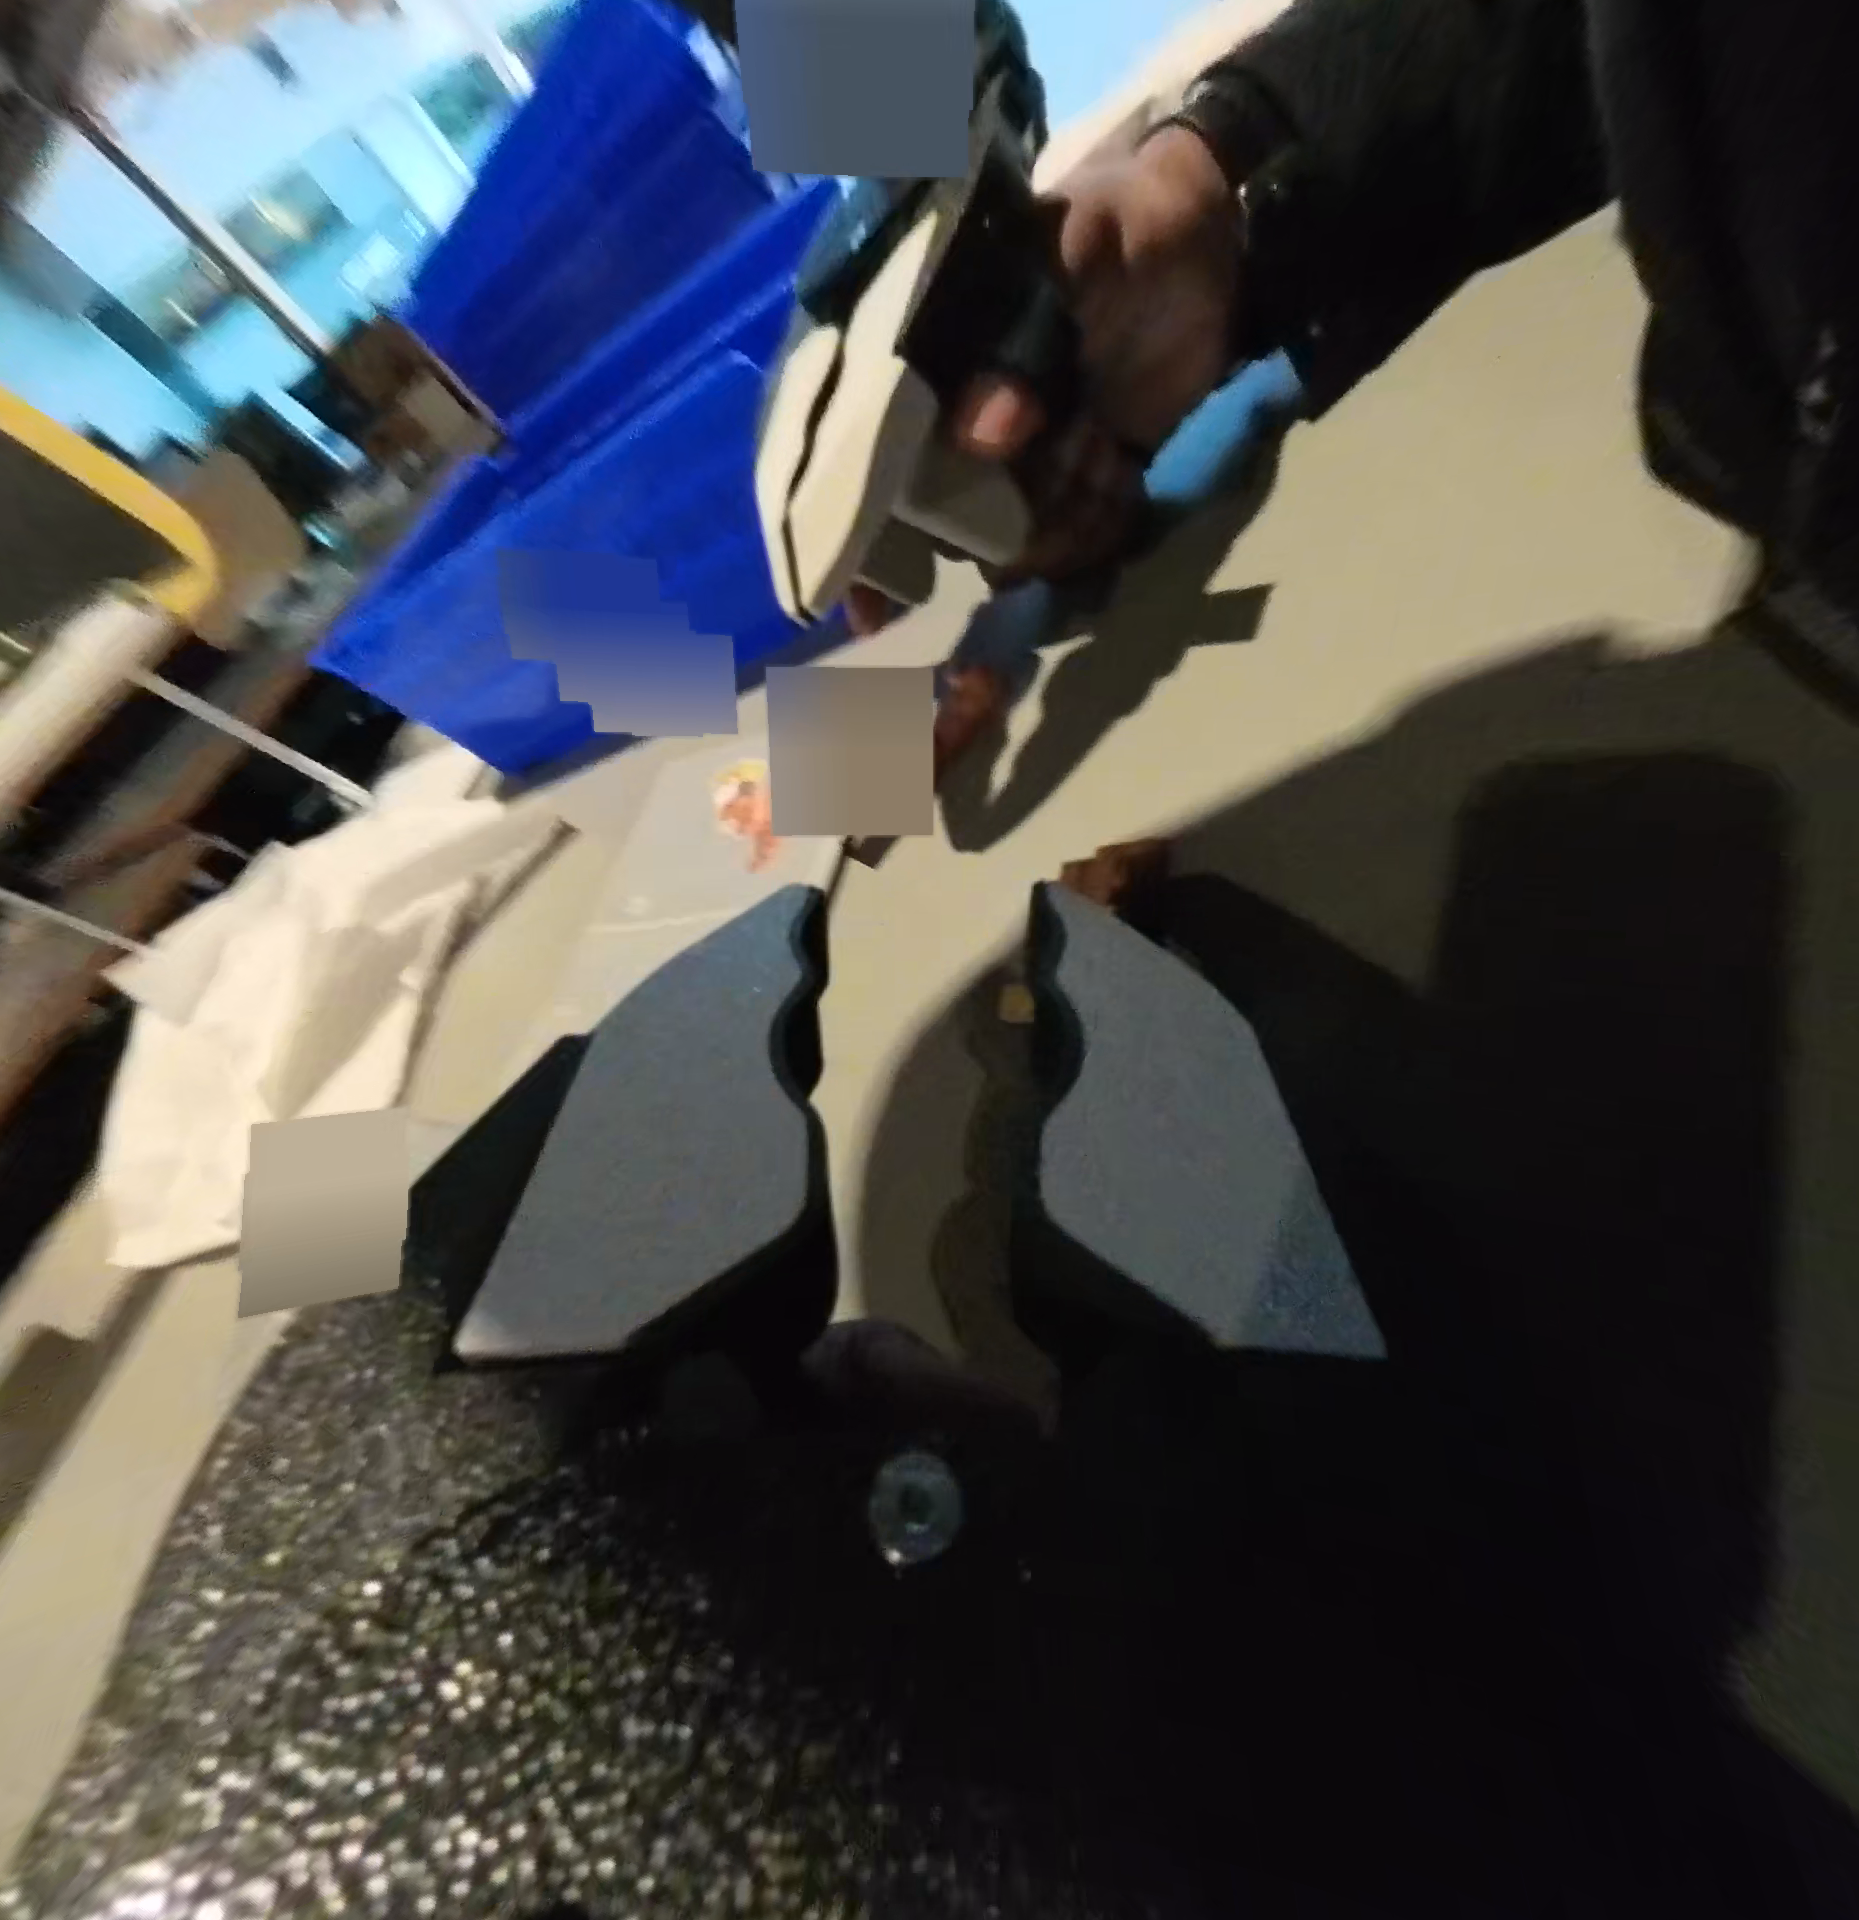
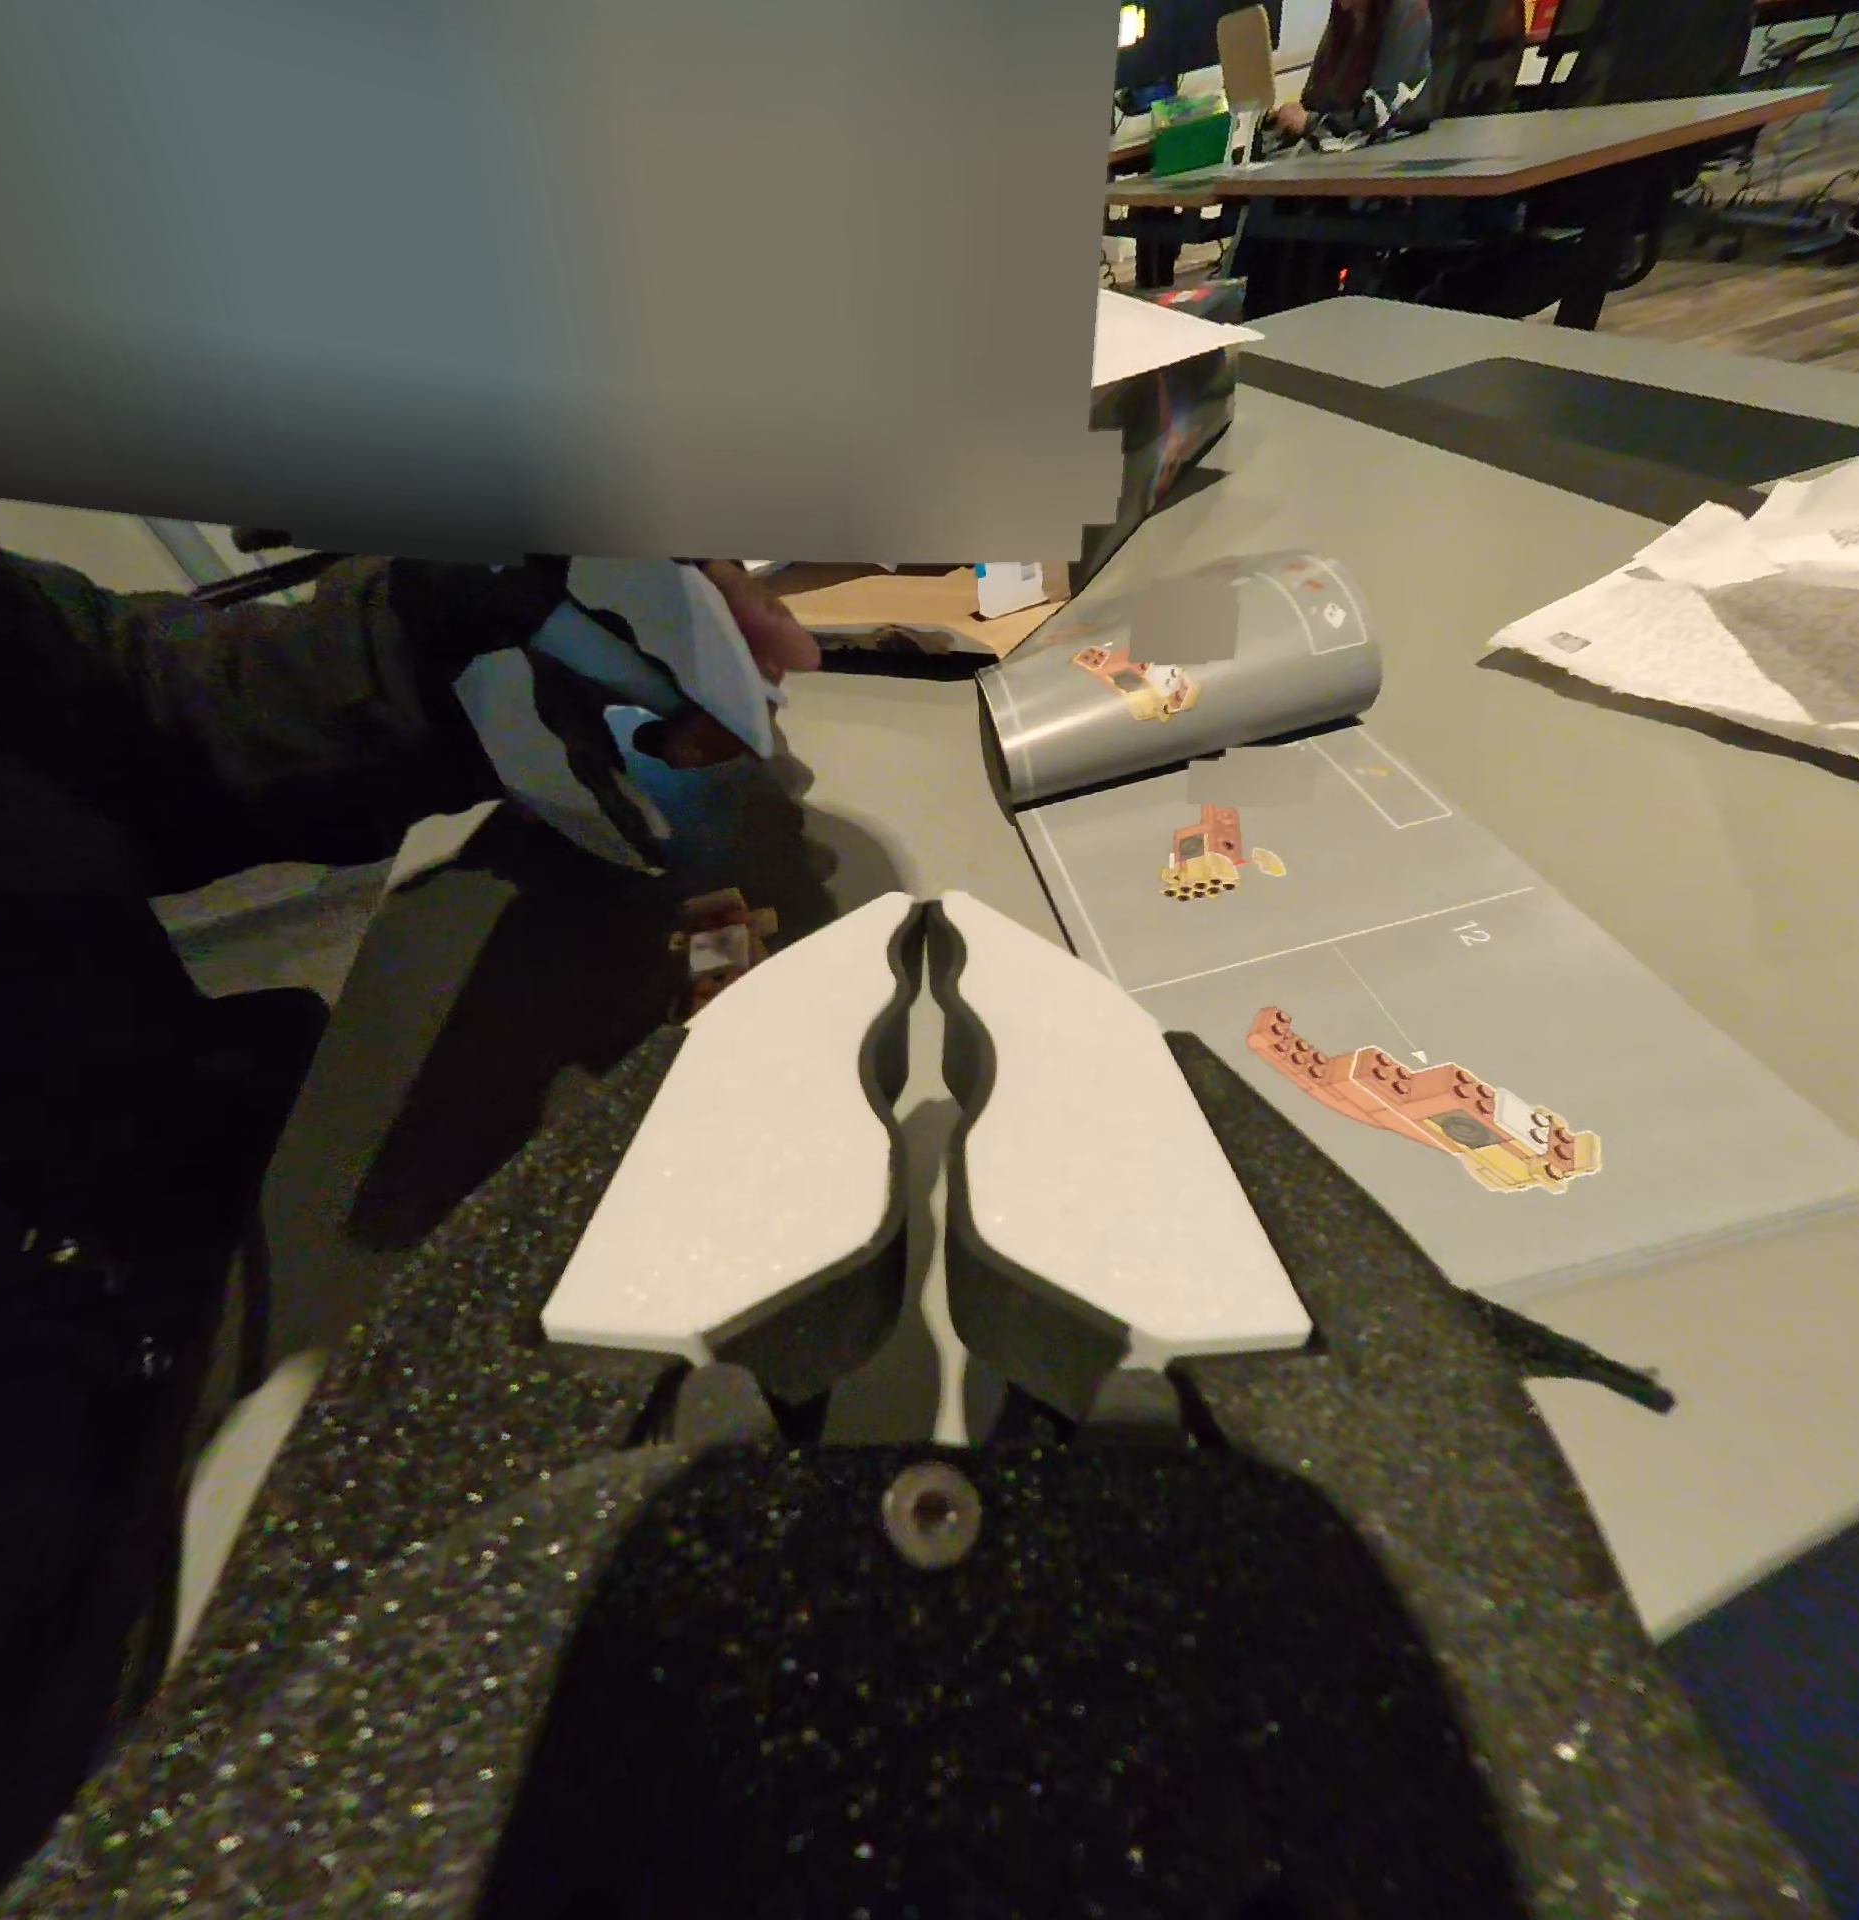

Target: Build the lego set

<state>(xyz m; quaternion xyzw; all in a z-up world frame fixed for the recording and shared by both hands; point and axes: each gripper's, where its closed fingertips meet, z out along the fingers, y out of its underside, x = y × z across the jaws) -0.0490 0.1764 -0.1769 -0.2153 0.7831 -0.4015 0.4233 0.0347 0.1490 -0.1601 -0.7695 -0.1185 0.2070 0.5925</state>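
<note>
A small brown and tan lego build [image 2: 722, 940] sits on the grey table [image 2: 1527, 520], just left of my right gripper [image 2: 925, 912], which is shut with nothing seen between its white fingers. My left gripper [image 1: 930, 904] is open and hangs low over the table; the view is blurred. The build's brown edge [image 1: 1112, 862] shows just beyond its right fingertip, and a tiny tan piece [image 1: 1013, 1003] lies between the fingers. The left gripper [image 2: 634, 707] also shows in the right wrist view, behind the build. The right gripper [image 1: 852, 468], held by a hand, shows in the left wrist view.
An open instruction booklet [image 2: 1320, 987] with a curled page lies right of the right gripper. Crumpled white paper [image 2: 1735, 623] lies at the far right, and a box [image 2: 1164, 436] stands behind. Blue bins [image 1: 592, 416] stand at the back, with white paper [image 1: 312, 987] to the left. The left gripper's tips are roughly 10 cm from the right gripper's.
</note>
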